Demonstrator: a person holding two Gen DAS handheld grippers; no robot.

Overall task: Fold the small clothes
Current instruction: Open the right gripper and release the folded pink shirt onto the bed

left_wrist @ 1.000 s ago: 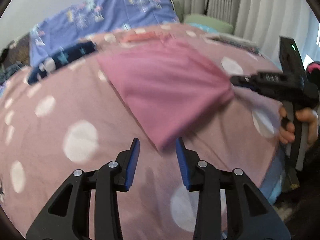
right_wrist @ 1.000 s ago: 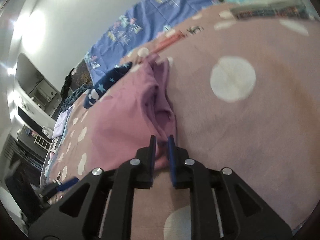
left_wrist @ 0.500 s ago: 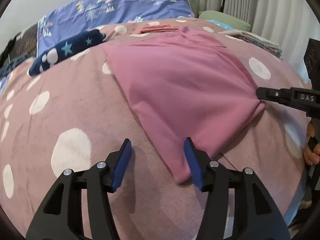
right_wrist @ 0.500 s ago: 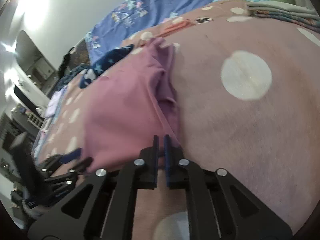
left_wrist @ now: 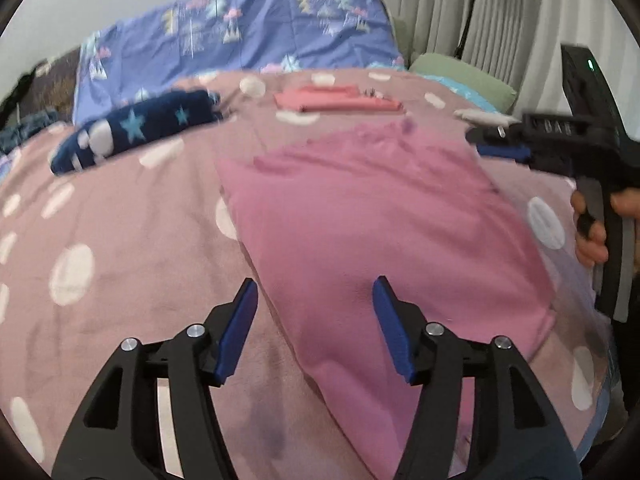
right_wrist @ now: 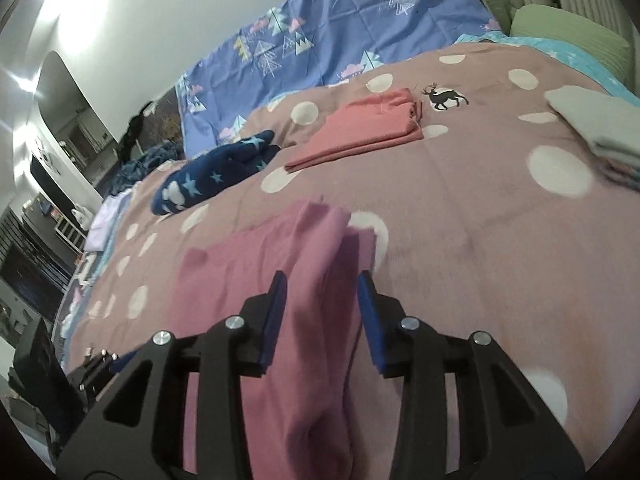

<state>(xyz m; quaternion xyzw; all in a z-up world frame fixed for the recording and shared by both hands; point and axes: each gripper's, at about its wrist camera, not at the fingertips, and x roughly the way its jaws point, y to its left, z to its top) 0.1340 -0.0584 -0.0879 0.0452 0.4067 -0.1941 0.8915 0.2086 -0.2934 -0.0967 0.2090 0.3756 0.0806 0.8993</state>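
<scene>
A pink garment (left_wrist: 372, 220) lies spread flat on the spotted mauve blanket (left_wrist: 120, 232). My left gripper (left_wrist: 314, 320) hovers over its near left edge, jaws opening, pads apart and pressing on nothing. In the right wrist view the same pink garment (right_wrist: 288, 280) runs under my right gripper (right_wrist: 320, 312), whose jaws are opening above its right fold with the cloth loose between them. The right gripper (left_wrist: 500, 148) also shows at the right of the left wrist view, held by a hand (left_wrist: 592, 232).
A folded coral garment (right_wrist: 360, 128) lies further up the bed, a navy star-print piece (right_wrist: 216, 176) to its left. Folded pale clothes (right_wrist: 592, 124) sit at the far right. A blue patterned sheet (left_wrist: 240, 32) and curtains (left_wrist: 500, 20) lie behind.
My right gripper let go of the pink garment's corner, opened and moved up along its right side. My left gripper widened and shifted over the garment's left edge. The garment now lies flat.
</scene>
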